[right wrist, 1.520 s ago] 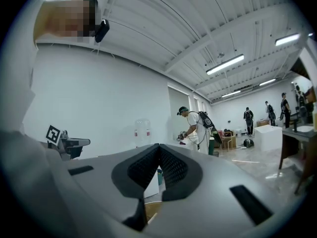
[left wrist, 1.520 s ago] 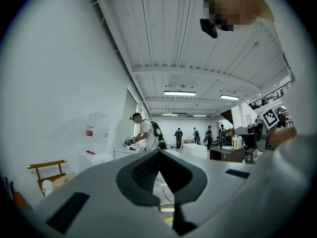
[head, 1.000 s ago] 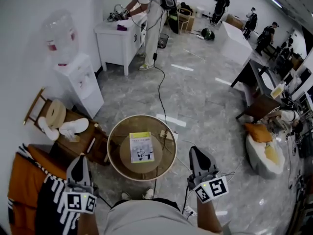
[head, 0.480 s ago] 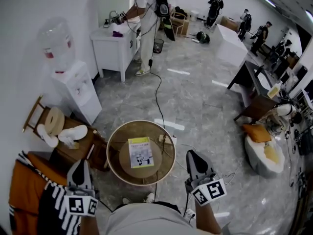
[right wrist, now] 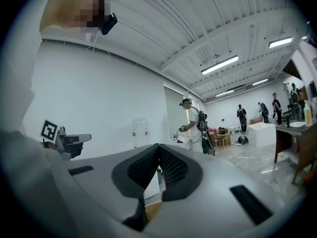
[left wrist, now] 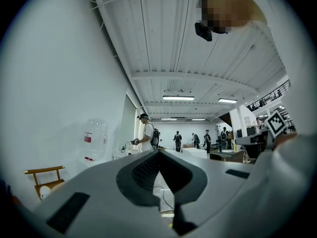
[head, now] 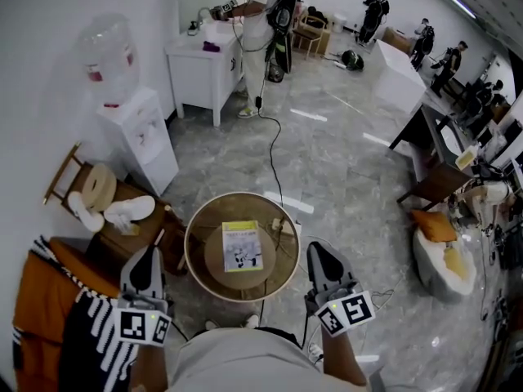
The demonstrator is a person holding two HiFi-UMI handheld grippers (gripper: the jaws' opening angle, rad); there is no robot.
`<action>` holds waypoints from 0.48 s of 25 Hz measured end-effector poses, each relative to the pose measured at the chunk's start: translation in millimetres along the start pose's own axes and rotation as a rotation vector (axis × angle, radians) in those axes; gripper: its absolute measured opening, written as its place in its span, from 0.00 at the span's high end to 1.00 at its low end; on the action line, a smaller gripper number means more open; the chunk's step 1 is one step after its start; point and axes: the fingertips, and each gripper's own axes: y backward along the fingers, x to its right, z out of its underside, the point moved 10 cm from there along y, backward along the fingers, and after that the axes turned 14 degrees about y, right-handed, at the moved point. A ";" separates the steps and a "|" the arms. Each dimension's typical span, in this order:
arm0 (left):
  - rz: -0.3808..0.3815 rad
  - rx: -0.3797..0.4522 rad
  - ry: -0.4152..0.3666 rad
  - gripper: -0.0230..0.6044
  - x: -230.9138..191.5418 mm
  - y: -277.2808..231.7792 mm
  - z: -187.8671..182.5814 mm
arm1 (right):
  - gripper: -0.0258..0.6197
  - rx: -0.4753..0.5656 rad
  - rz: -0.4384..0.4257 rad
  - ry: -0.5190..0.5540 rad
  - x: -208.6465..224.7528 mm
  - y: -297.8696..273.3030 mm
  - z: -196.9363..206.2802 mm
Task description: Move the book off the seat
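Observation:
In the head view a thin book [head: 241, 246] with a yellow-green and white cover lies flat in the middle of a round wooden seat [head: 196, 256]. My left gripper [head: 147, 253] hovers at the seat's lower left and my right gripper [head: 315, 247] at its lower right. Both are off the book and point level. In the left gripper view the left gripper [left wrist: 158, 151] has its jaws together with nothing between them. The right gripper [right wrist: 158, 146] in its own view is shut and empty too. Neither gripper view shows the book.
A water dispenser [head: 135, 129] and a white cabinet [head: 200, 68] stand along the left wall. A wooden chair [head: 106, 211] with slippers and an orange garment [head: 41, 300] lie left of the seat. A black cable [head: 274, 153] crosses the floor. A cushion [head: 445, 256] sits right; several people stand far back.
My right gripper has edged slightly left and forward, nearer the seat. The left gripper stays about where it was. The person at the back cabinet has shifted.

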 end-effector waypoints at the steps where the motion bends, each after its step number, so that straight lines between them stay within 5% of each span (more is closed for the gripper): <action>1: -0.001 -0.002 0.002 0.94 -0.9 0.8 0.3 | 0.93 -0.001 0.000 0.000 -0.9 -0.7 0.4; 12: 0.003 -0.031 0.012 0.94 -7.3 7.2 1.2 | 0.93 -0.010 -0.001 -0.010 -13.1 -7.5 0.3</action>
